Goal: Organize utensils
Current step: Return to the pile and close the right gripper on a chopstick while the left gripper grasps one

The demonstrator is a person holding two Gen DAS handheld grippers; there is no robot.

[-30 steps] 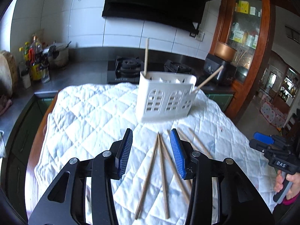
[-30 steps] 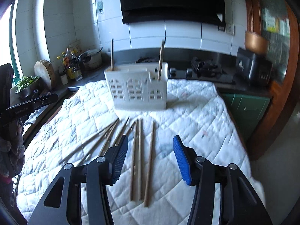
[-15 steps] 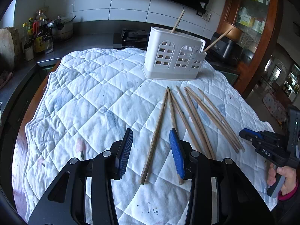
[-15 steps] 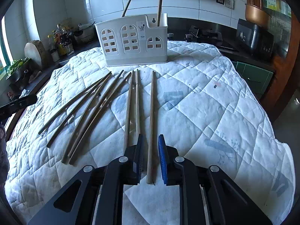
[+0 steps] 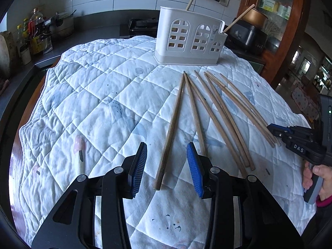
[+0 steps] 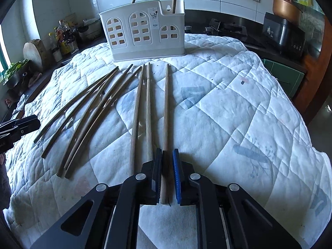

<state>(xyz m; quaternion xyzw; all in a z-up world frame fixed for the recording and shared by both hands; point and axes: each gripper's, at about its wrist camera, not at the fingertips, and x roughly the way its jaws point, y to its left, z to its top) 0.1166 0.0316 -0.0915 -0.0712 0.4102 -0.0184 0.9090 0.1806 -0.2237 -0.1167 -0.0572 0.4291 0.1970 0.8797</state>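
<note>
Several wooden chopsticks (image 5: 224, 114) lie fanned on the quilted cloth (image 5: 93, 95) in front of a white utensil holder (image 5: 186, 39), which has two chopsticks standing in it. My left gripper (image 5: 167, 164) is open low over the cloth, and the near end of the leftmost chopstick (image 5: 170, 128) lies between its blue pads without touching them. In the right wrist view my right gripper (image 6: 167, 157) is shut on the near end of the rightmost chopstick (image 6: 166, 108), which rests flat and points at the holder (image 6: 143, 33). The other chopsticks (image 6: 93, 108) lie to its left.
A person's hand (image 5: 319, 178) holds the right gripper's handle at the cloth's right edge. Bottles and a chopping block (image 6: 35, 49) stand on the counter to the left. A stove (image 6: 226, 29) and a dark cooker (image 6: 284, 33) sit behind the cloth, and a wooden cabinet (image 5: 276, 10) stands at the right.
Both grippers have sunk toward the cloth and tilted further down. The right jaws have closed onto the rightmost chopstick. The left fingers now straddle the leftmost chopstick's end.
</note>
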